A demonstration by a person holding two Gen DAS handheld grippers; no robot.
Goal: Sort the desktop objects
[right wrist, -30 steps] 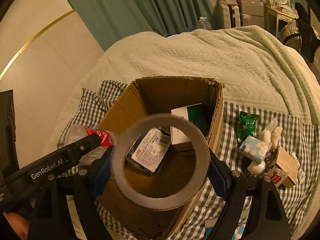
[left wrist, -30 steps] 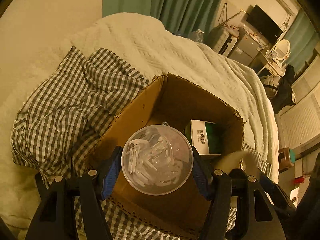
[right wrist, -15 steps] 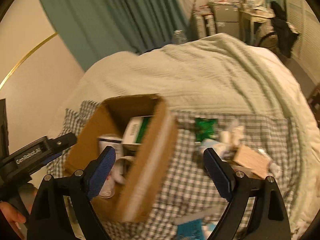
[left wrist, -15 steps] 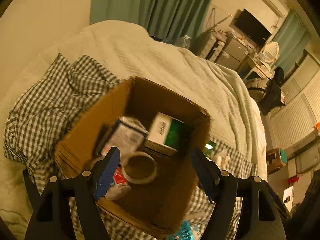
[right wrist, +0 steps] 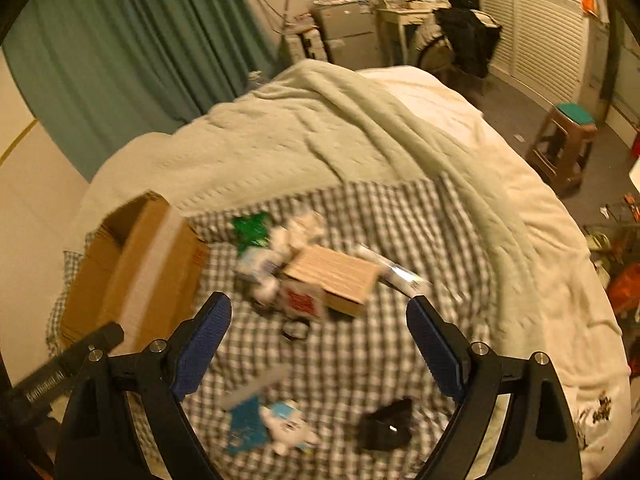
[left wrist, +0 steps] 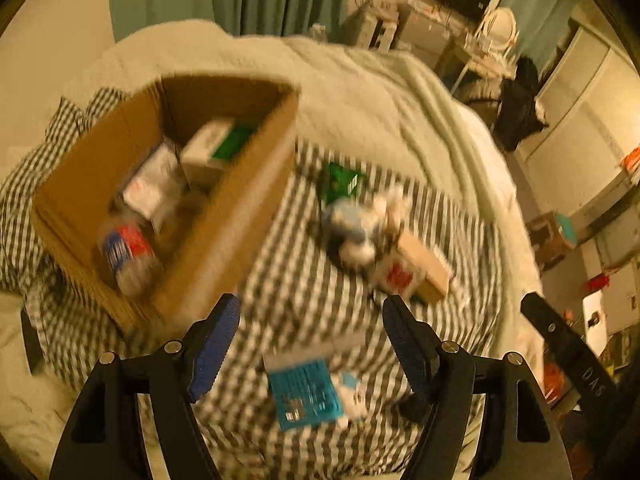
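A cardboard box (left wrist: 224, 216) stands open on a checked cloth (left wrist: 304, 280) on a bed; a bottle with a red label (left wrist: 128, 256), a white-and-green carton (left wrist: 216, 148) and a white packet lie inside. My left gripper (left wrist: 312, 328) hangs open and empty over the cloth, right of the box. A loose pile lies further right: a small brown box (right wrist: 332, 280), a green packet (right wrist: 250, 230), crumpled white items (right wrist: 300, 228). My right gripper (right wrist: 318, 334) is open and empty above the cloth, just short of that pile. A blue card (right wrist: 246, 424) and a black object (right wrist: 386, 424) lie close below it.
A pale green blanket (right wrist: 320, 140) covers the bed beyond the cloth. Green curtains, a desk and a small stool (right wrist: 568, 140) stand in the room behind. The other gripper's black handle (right wrist: 60, 368) shows at the left of the right wrist view. Both views are motion-blurred.
The left gripper let a clear round container drop into the box and the right let go a tape roll there. Both grippers then swung right, from over the box to over the loose items.
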